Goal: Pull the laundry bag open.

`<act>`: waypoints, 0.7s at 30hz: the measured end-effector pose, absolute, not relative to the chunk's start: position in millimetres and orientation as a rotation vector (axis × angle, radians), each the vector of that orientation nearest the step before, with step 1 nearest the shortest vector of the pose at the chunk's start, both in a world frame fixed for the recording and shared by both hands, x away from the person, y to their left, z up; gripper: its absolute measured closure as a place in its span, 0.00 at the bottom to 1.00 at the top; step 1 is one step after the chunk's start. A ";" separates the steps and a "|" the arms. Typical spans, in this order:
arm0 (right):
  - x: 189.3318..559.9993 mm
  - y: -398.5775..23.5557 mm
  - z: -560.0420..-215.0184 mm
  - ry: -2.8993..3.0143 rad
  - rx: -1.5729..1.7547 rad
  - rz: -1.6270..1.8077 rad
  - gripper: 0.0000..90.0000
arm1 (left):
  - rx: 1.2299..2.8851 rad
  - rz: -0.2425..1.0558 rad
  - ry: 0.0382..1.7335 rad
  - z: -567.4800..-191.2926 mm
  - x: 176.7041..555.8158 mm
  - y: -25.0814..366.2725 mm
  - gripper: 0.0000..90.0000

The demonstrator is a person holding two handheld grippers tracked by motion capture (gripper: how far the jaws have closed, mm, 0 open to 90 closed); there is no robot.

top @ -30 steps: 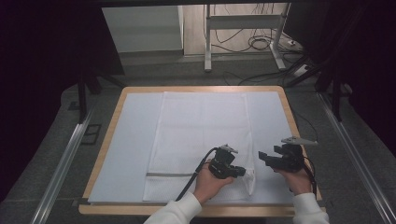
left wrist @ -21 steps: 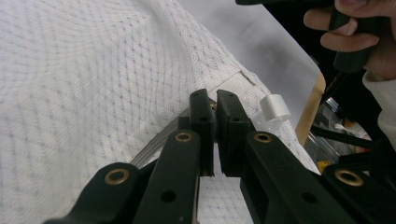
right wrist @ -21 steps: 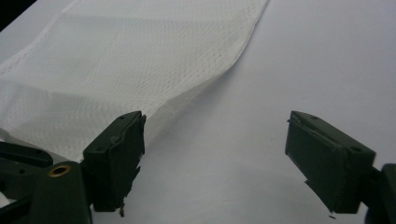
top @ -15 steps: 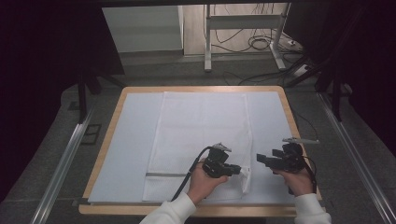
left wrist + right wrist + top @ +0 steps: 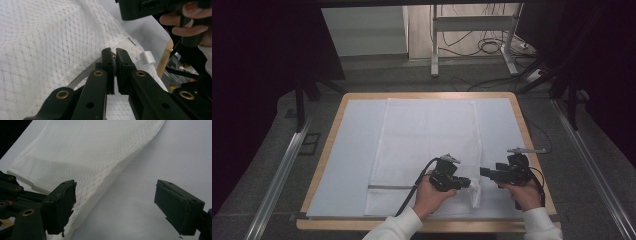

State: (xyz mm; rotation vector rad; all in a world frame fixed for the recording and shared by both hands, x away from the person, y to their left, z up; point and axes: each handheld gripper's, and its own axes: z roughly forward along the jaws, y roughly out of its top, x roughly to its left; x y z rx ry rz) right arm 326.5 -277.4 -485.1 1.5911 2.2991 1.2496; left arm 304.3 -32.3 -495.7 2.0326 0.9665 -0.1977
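Observation:
A white mesh bag (image 5: 427, 140) lies flat on the white-covered table (image 5: 357, 150), with a zip line across its near end. My left gripper (image 5: 464, 182) is at the bag's near right corner, shut on a fold of the mesh by the zip (image 5: 115, 53), lifting it slightly. A small white tab (image 5: 147, 58) sits just past the jaws. My right gripper (image 5: 484, 172) hovers beside the bag's right edge; its jaws have just been opening and stand wide apart (image 5: 115, 197). The bag's edge (image 5: 95, 147) passes by one jaw and the pads touch nothing.
The table's wooden rim (image 5: 532, 150) runs close to the right hand and along the front. Beyond the table stand a metal desk frame (image 5: 472, 40) and loose cables on the floor. Metal rails (image 5: 282, 170) flank the table.
The right gripper has shifted a little left toward the bag's corner. The left gripper has kept its place and its hold on the mesh.

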 end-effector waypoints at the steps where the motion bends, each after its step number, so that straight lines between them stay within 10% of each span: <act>1: 326.5 -277.4 -485.1 2.299 1.591 1.250 0.19 | 2.037 -0.196 0.961 -495.7 304.5 -31.9 0.96; 21: 328.7 -253.9 -498.4 2.350 1.641 1.254 0.23 | 2.032 -0.201 0.956 -497.1 300.7 -34.6 0.96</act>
